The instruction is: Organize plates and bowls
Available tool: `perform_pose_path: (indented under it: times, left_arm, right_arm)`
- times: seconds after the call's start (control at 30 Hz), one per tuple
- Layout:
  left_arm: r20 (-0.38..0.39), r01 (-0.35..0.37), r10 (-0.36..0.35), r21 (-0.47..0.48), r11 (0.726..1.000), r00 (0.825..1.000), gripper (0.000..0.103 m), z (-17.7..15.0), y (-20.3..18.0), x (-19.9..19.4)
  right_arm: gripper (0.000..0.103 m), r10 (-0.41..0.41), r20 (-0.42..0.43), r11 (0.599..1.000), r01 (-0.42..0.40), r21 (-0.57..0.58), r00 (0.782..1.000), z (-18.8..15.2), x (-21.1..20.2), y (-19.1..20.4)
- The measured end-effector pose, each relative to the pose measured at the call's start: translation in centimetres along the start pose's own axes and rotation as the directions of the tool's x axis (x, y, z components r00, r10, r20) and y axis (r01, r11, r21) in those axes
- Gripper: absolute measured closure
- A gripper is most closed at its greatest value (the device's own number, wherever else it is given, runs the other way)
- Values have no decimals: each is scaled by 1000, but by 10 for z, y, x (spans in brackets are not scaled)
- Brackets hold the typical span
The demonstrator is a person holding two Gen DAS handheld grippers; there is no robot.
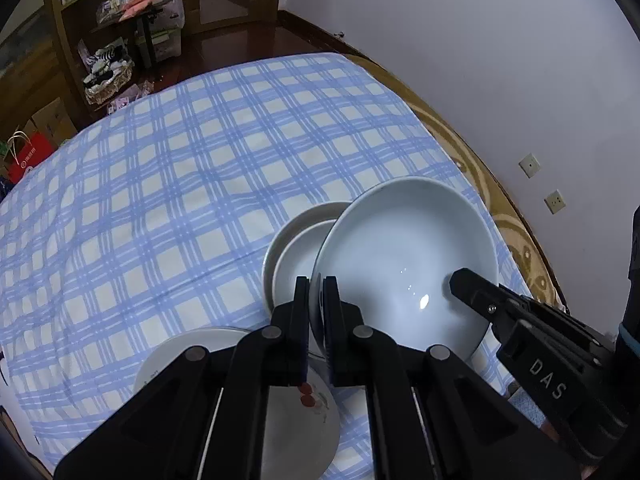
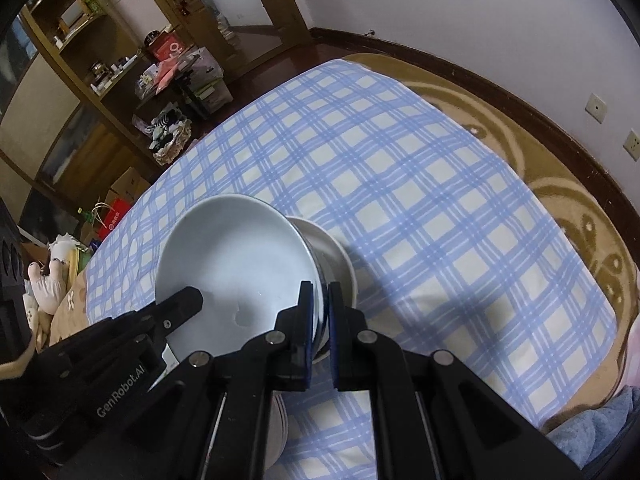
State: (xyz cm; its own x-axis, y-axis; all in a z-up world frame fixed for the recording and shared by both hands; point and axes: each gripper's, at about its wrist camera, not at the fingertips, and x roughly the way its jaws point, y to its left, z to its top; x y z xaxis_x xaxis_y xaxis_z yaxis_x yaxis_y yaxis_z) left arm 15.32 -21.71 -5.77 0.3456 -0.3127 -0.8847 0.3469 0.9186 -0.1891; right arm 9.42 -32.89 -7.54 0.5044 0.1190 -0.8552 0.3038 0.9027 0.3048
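Both black 2-finger grippers pinch the same large pale-blue glazed ceramic bowl (image 1: 404,256) by its rim, on opposite sides: left gripper (image 1: 316,284) jaws narrowed onto the near-left edge, right gripper (image 2: 320,292) jaws narrowed onto the near-right edge, rim wall visible between the pads in each wrist view; bowl is off the blue-and-white checked cloth (image 1: 168,184), tilted, hanging just above a small white shallow saucer (image 1: 298,248) that appears to be nested in a second one; white flat plate with a red cherry print (image 1: 296,412) lies close under the left gripper; judged step: carrying the bowl toward a stack on the saucers; risks, as judgement only: 1) glazed rim is slick and each hold is a thin edge pinch, so any pull apart or twist between the 2 hands could slide it free and drop it onto the saucer, chipping both; 2) tilt as held means the low edge would land first and the bowl could rock or skate off the smaller dish; 3) bowl foot looks wider than the saucer well, cannot tell if it seats; 4) soft cloth surface beneath may let a stack lean; 5) lowering the left gripper could clip the cherry plate
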Motion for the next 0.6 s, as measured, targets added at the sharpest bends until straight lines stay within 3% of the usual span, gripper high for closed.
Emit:
perform_pose_path:
  times: [0.6]
  left_arm:
    - [-55,-13,13,-7,1000,998,96,2,-7,33]
  right_arm:
    - [95,-14,-49,1000,14,3,999,1,27,-17]
